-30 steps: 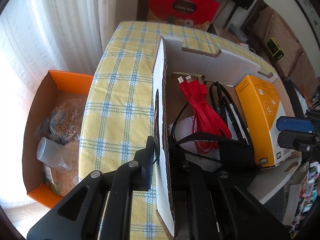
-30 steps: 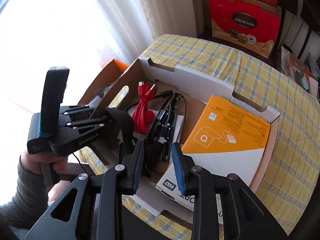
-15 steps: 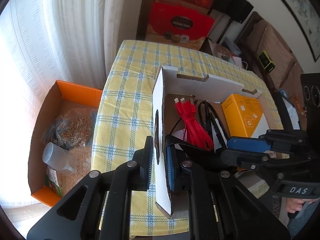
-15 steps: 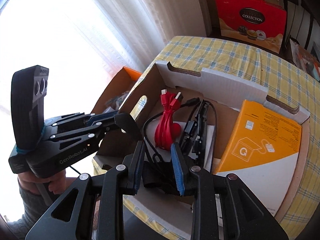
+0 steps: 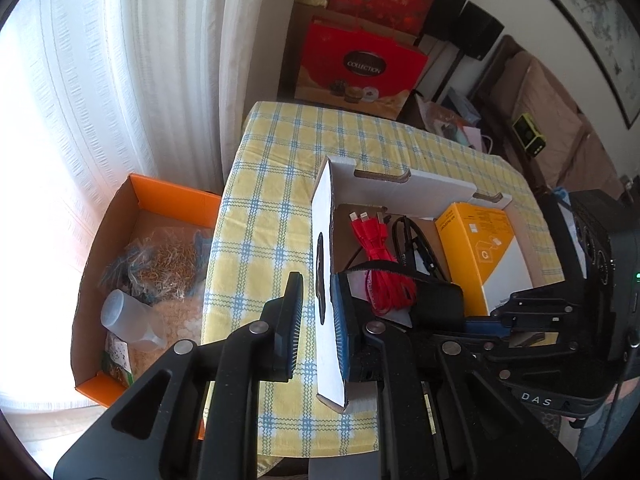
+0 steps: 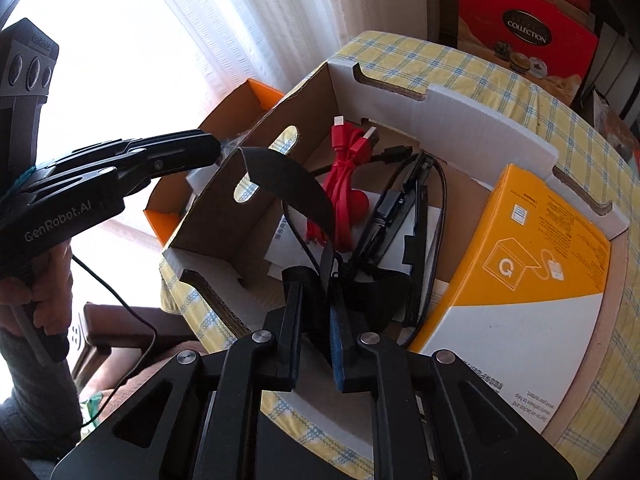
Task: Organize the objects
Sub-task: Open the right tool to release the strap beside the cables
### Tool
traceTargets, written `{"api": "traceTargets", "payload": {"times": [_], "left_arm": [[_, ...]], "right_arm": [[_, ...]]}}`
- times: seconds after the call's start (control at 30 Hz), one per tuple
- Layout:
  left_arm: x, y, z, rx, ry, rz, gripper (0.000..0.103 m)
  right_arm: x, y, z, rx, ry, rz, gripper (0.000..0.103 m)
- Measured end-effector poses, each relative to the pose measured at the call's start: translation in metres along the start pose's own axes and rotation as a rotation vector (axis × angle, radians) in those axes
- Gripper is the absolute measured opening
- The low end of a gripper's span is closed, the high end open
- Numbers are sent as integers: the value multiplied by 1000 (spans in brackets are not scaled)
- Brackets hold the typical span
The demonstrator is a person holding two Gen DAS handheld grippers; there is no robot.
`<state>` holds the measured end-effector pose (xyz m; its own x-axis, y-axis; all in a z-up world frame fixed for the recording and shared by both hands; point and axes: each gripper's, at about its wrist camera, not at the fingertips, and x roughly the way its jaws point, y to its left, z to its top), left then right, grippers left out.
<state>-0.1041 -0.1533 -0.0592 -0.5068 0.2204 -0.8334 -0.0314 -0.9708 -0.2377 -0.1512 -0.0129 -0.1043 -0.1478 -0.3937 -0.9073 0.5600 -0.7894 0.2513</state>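
On the worktop: I see a yellow checked cloth (image 5: 272, 184) with an open cardboard box (image 5: 400, 188) standing on it, white outside and brown inside.
Left gripper: my left gripper (image 5: 316, 280) straddles the box's left side wall, one finger outside and one inside. It is set narrow and holds that wall.
Left hand: from the right wrist view I see a hand (image 6: 36, 280) in a dark sleeve around that gripper's handle, left of the box.
Right gripper: my right gripper (image 6: 318, 292) points down into the near end of the box. Its jaws are closing, with a black strap (image 6: 288, 180) between the pads, which look to press on it.
Strap: it arches up from the pads toward the left wall; a black fabric piece (image 6: 376, 292) lies just right of the pads.
Red cable: a bundled red cable (image 6: 344, 184) lies on the box floor, plugs toward the far wall.
Black cables: black cables (image 6: 400, 208) lie just right of the red one, over white paper (image 6: 288, 248).
Carton: a yellow-and-white carton (image 6: 540, 240) leans in the right part of the box.
Floor, left of the worktop: an orange box (image 5: 172, 200) holds plastic bags and a clear cup (image 5: 128, 320).
Behind the worktop: a red gift bag (image 5: 360, 64) stands upright.
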Motion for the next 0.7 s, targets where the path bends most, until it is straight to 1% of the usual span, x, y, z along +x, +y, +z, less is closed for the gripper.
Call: {"api": "traceTargets", "payload": {"times": [0.07, 0.1, 0.17, 0.23, 0.33, 0.4, 0.6, 0.63, 0.7], "left_arm": [[-2, -1, 0, -1, -5, -4, 15], [-3, -1, 0, -2, -9, -6, 18], [-4, -3, 1, 1, -12, -10, 19], [-3, -6, 1, 6, -11, -13, 19], [1, -11, 1, 16, -3, -14, 19], [4, -14, 0, 23, 5, -17, 19], [9, -21, -4, 46, 13, -1, 21], [9, -20, -4, 43, 14, -3, 21], [8, -19, -5, 39, 17, -6, 21]], "right_arm": [[-8, -3, -4, -11, -3, -23, 11], [-10, -4, -6, -21, -2, -37, 11], [-16, -7, -9, -25, -10, -63, 11], [-20, -13, -11, -9, -10, -84, 10], [-26, -24, -13, 47, -41, -118, 8], [-29, -32, -11, 116, -62, -99, 8], [-24, -58, 1, 293, -84, -20, 8], [-23, -61, 3, 311, -85, 0, 12], [-24, -64, 6, 321, -92, 16, 14]]}}
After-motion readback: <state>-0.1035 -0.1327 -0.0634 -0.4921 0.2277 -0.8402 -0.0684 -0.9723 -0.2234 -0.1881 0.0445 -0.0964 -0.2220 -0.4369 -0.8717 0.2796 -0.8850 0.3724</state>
